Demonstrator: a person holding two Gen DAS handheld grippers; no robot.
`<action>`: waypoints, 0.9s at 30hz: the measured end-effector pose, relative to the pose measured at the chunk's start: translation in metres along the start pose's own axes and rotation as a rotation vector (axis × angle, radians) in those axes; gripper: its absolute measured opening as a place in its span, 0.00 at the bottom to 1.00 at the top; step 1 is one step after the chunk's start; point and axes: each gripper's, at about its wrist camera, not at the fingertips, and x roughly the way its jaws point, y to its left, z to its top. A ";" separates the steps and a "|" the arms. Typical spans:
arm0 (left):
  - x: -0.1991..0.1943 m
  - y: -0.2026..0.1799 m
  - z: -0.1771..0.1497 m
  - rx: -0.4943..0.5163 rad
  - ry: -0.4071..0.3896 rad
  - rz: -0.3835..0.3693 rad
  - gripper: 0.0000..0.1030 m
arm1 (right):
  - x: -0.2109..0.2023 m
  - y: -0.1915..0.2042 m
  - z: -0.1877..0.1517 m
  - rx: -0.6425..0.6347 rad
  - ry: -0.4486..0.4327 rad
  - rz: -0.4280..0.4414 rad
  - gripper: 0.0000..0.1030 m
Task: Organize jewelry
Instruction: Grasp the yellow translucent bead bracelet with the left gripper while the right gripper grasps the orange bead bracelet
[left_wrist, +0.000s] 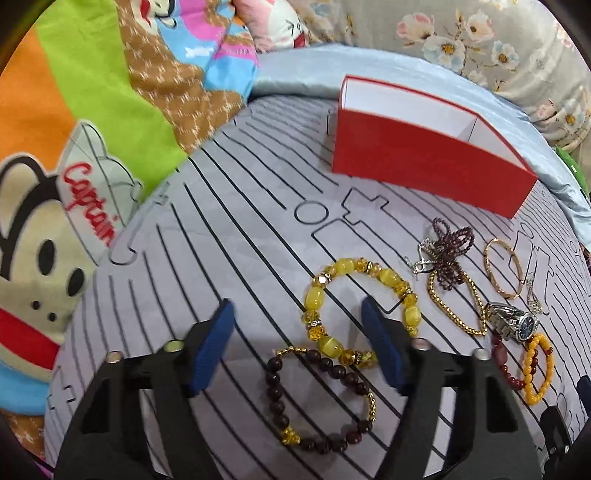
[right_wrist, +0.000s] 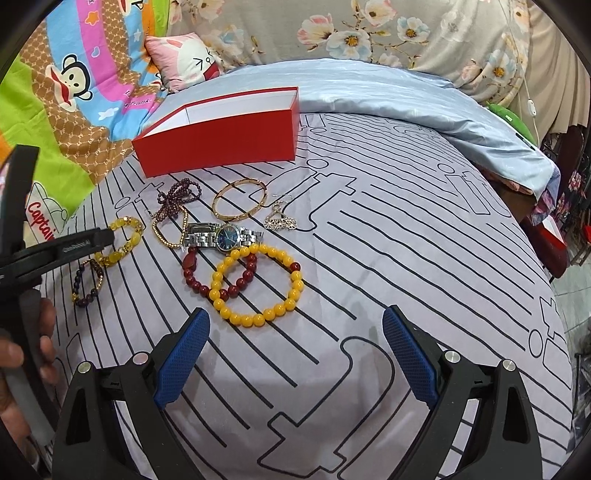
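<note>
Both grippers are held with fingers spread wide and nothing between the pads. The left gripper (left_wrist: 297, 343) is poised low over a grey striped sheet (left_wrist: 240, 229), its blue pads flanking part of a yellow bracelet (left_wrist: 360, 310) and, nearer the camera, a dark bead bracelet (left_wrist: 321, 395) with a gold section; whether the pads touch the beads cannot be told from this angle. The right gripper (right_wrist: 295, 350) is held above bare sheet, just short of an orange bead bracelet (right_wrist: 258, 284), which overlaps a red bead bracelet (right_wrist: 218, 277). Just behind these a steel watch (right_wrist: 225, 234) with a blue dial is laid flat. Farther back a gold bangle (right_wrist: 240, 201) is seen, with silver earrings (right_wrist: 280, 219) to its right and a purple bead strand (right_wrist: 177, 197) tangled over a gold chain (right_wrist: 170, 232) to its left. All the jewelry is lying on the sheet, none inside the red box (right_wrist: 221, 144), which is set open-topped with a white interior at the far edge of the sheet, just beyond the purple strand. Behind the box a pale blue quilt (right_wrist: 369, 96) is bunched, and a cartoon monkey blanket (left_wrist: 74, 147) is spread to the left. In the right wrist view the left gripper's black body is visible at the left edge, gripped by a hand (right_wrist: 22, 354).
</note>
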 end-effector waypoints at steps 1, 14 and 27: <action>0.001 0.000 0.000 0.003 -0.003 0.008 0.58 | 0.001 0.000 0.000 0.000 0.001 0.001 0.88; -0.002 -0.003 0.004 0.008 -0.005 -0.053 0.09 | 0.011 -0.008 0.015 0.014 0.018 0.000 0.79; -0.010 -0.008 0.000 0.009 -0.011 -0.073 0.09 | 0.032 -0.003 0.022 -0.021 0.078 -0.003 0.31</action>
